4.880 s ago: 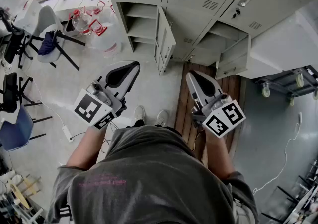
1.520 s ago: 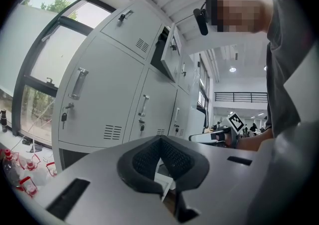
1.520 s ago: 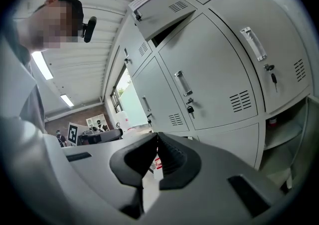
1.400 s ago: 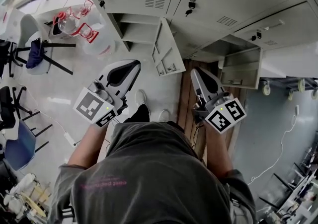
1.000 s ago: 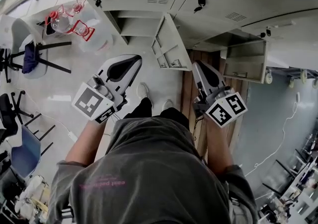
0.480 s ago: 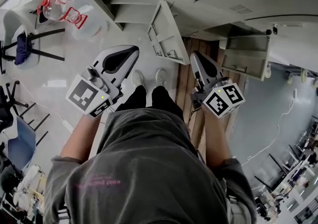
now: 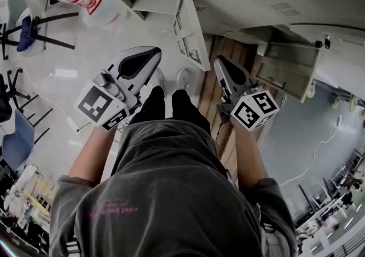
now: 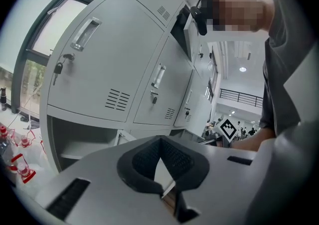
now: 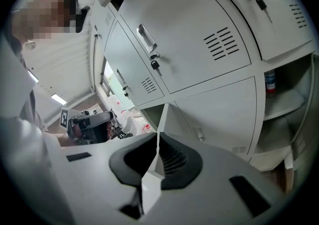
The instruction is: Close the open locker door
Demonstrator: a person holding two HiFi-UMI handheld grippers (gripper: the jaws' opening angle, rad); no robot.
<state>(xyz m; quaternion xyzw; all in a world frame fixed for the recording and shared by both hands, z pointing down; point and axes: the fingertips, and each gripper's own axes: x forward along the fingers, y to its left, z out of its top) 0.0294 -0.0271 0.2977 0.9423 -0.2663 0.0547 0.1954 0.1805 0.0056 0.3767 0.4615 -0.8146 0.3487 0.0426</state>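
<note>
Nearest, the left gripper [image 7: 145, 56] and the right gripper [image 7: 223, 66] are held low in front of the person. Each has its fingers closed together on nothing, and neither touches a locker. Just beyond and between them the open locker door [image 7: 191, 25] stands swung out from the lower row, its free edge toward the person, beside wooden planks [image 7: 239, 56] on the floor. The likely trouble is the push itself: closed fingers landing on the thin edge or close to the hinge could slide off. Too hard a shove could also make the door bounce back out of its frame. A second open door [image 7: 285, 68] further right could be mistaken for the target, or be caught by the right arm. Only the head view shows both doors and how the grippers flank the nearer one. The right gripper view alone shows a bottle [image 9: 269, 82] on a shelf in the far right compartment. The left gripper view alone shows the upper doors [image 8: 94, 64] shut, with keys in their locks.
</note>
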